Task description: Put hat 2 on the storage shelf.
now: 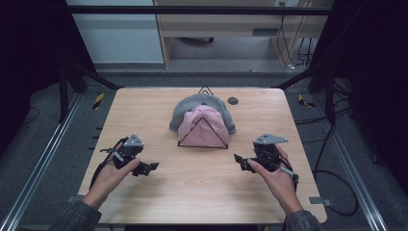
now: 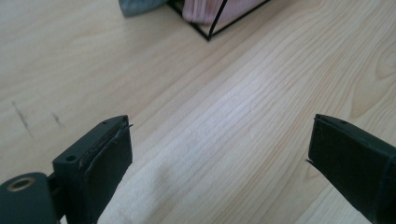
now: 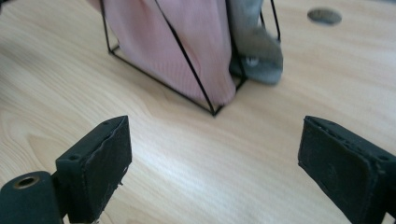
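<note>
Pink hat (image 1: 204, 126) draped on black wire stand (image 1: 203, 144), centre of the wooden surface (image 1: 144, 110) in the high view, toward 12 o'clock from both hands. Grey hat (image 1: 192, 103) hung behind it on the same stand, spilling out at 9 and 3 o'clock. Small dark disc (image 1: 233, 100) just off at 2 o'clock of the hats. Left claw (image 1: 153, 166) low at 8 o'clock of the stand, right claw (image 1: 237, 158) at 4 o'clock, both spread and holding nothing, tips turned inward toward each other.

Left gripper view: left claw (image 2: 219, 140) wide apart over bare wood; corner of the wire stand (image 2: 208, 35) with pink fabric (image 2: 205, 11) at 12 o'clock.

Right gripper view: right claw (image 3: 215, 144) spread, nothing between; pink hat (image 3: 173, 42) at 11 o'clock, grey hat (image 3: 259, 51) at 1 o'clock, well apart from the pads.
</note>
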A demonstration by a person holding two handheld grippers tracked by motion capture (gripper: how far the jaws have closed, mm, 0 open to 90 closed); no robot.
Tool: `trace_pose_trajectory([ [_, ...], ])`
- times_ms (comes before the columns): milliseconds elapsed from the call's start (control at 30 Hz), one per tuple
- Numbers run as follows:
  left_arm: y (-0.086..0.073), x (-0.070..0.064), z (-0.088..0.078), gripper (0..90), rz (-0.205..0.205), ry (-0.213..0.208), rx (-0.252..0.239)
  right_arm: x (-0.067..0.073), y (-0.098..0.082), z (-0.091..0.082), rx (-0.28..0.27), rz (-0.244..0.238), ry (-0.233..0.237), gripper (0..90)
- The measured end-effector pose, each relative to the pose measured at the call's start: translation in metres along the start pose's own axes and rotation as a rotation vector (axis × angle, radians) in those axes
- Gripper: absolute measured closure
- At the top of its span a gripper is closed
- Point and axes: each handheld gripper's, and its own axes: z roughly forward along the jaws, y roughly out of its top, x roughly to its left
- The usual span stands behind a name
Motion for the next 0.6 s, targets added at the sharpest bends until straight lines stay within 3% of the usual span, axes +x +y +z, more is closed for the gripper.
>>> trace_pose_trajectory([
  [167, -0.014, 0.005, 0.009, 5.8, -0.013, 0.004, 0.066, -0.005, -0.019, 0.009, 0.043, 0.035, -0.007, 9.8],
  [300, -0.022, 0.005, 0.014, 5.7, 0.000, 0.008, 0.101, -0.007, -0.031, 0.016, 0.083, 0.058, -0.004, 9.8],
  [433, -0.028, 0.003, 0.020, 5.5, -0.007, -0.006, 0.127, -0.008, -0.038, 0.022, 0.120, 0.050, -0.012, 9.8],
  [600, -0.032, -0.003, 0.029, 2.2, 0.038, 0.021, 0.157, -0.007, -0.046, 0.030, 0.176, 0.053, -0.005, 9.4],
])
